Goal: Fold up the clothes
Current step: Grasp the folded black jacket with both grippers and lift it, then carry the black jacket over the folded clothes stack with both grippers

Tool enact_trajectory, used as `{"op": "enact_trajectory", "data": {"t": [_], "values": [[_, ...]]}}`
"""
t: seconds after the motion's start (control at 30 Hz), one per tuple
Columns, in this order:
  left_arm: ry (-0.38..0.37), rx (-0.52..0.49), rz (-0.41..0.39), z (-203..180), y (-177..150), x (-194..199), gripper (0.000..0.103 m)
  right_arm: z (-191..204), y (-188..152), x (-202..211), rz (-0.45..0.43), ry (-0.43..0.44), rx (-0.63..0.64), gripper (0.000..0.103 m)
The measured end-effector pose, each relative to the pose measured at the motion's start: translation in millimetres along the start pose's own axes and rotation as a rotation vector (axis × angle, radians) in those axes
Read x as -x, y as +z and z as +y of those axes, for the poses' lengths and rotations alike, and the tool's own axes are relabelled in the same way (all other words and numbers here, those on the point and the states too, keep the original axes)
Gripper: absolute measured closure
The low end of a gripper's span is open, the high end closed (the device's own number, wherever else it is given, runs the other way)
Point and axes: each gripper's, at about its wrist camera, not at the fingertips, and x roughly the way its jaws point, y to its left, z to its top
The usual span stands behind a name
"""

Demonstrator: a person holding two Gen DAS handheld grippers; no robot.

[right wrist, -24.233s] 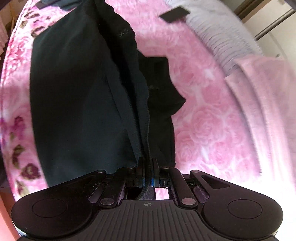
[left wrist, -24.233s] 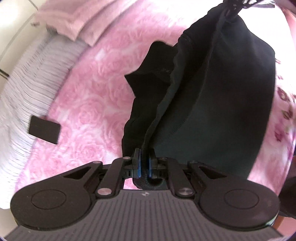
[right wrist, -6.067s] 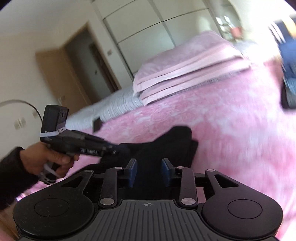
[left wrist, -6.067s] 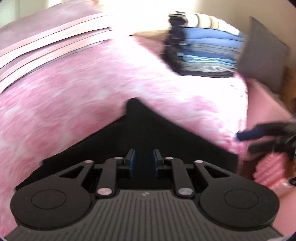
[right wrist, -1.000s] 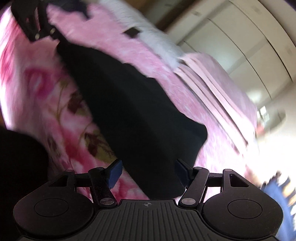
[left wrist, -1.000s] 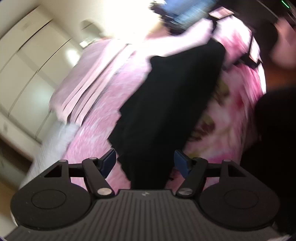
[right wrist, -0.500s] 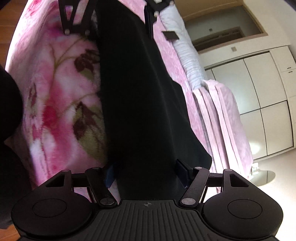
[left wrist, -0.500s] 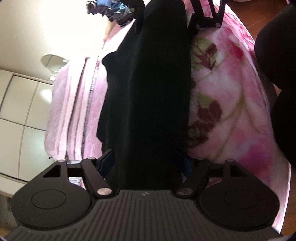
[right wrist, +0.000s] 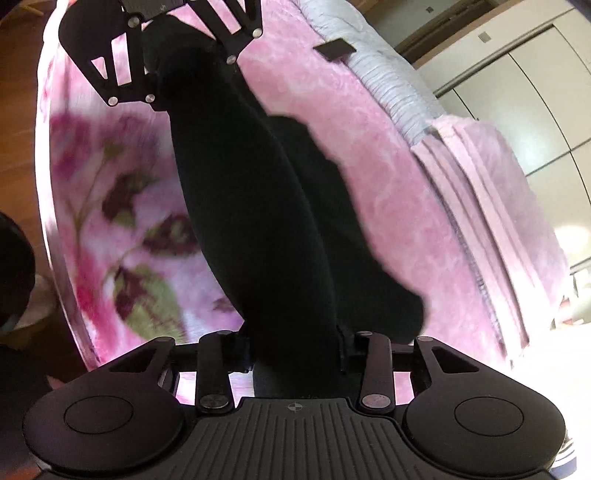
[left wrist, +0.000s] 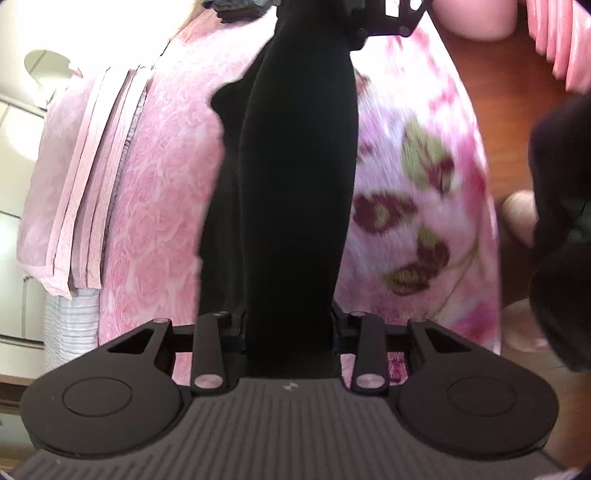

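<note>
A black garment (left wrist: 295, 184), folded into a long narrow band, is stretched between the two grippers above the pink bed. The left gripper (left wrist: 290, 332) has its fingers spread wide on either side of one end of the band; the cloth fills the gap between them, though I cannot tell whether the pads actually press it or the fabric just lies across. At the 12 o'clock edge of the left wrist view the right gripper (left wrist: 373, 22) meets the far end of the band.

From the right wrist view the picture mirrors: the right gripper (right wrist: 295, 350) also stands parted with the black garment (right wrist: 266, 229) running up through it, and the left gripper (right wrist: 173, 48) sits at 11 o'clock, its linkage straddling the other end. A loose flap of the cloth hangs out toward 3 o'clock.

Beneath lies the pink rose-patterned blanket (left wrist: 159, 192), with a floral edge of dark red blooms and green leaves (left wrist: 417, 206) falling toward the wooden floor (left wrist: 498, 85). A small dark rectangle (right wrist: 334, 49) rests near a ribbed white cover (right wrist: 391, 85) at 1 o'clock, beside a folded pink quilt (right wrist: 491, 192).
</note>
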Motion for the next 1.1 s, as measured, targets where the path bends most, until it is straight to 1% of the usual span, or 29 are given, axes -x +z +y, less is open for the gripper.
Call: {"op": "enact_trajectory", "data": {"t": [0.1,0.17,0.27,0.37,0.5,0.63,0.73,0.83,0.9,0.97,1.03,1.1], "values": [[-0.05,0.016,0.002,27.0,14.9,36.2,0.073,-35.7,15.5,34.7,0.026,0.057,-0.004,0.067],[-0.076,0.024,0.001,35.3,24.3,63.0,0.074,-55.1,22.1,60.8,0.043,0.091,-0.009,0.068],[-0.094,0.026,-0.017,53.3,47.7,94.0,0.074,-73.9,23.6,108.8,0.063,0.121,-0.02,0.068],[-0.098,0.01,-0.043,65.6,74.5,114.8,0.075,-85.9,14.7,160.0,0.075,0.124,-0.051,0.068],[-0.087,-0.021,-0.089,81.8,109.8,127.6,0.075,-109.6,-0.1,203.3,0.096,0.096,-0.097,0.068],[-0.053,-0.064,-0.154,103.7,145.6,129.9,0.075,-135.2,-18.7,226.8,0.126,0.034,-0.139,0.068],[-0.03,-0.101,-0.21,124.1,171.2,127.3,0.076,-162.4,-26.9,242.8,0.162,-0.032,-0.171,0.068],[0.006,-0.141,-0.304,150.3,197.9,127.2,0.076,-189.5,-35.1,258.9,0.199,-0.099,-0.203,0.068],[0.035,-0.168,-0.382,171.7,218.2,126.8,0.076,-207.6,-40.5,269.6,0.223,-0.144,-0.224,0.068],[0.062,-0.193,-0.45,193.2,243.6,126.6,0.076,-225.9,-46.1,280.9,0.247,-0.193,-0.244,0.068],[0.086,-0.222,-0.502,211.5,270.0,128.8,0.077,-248.0,-55.8,294.6,0.273,-0.251,-0.264,0.068],[0.117,-0.25,-0.559,231.9,301.7,132.9,0.077,-271.4,-66.1,309.8,0.296,-0.312,-0.285,0.068]]}}
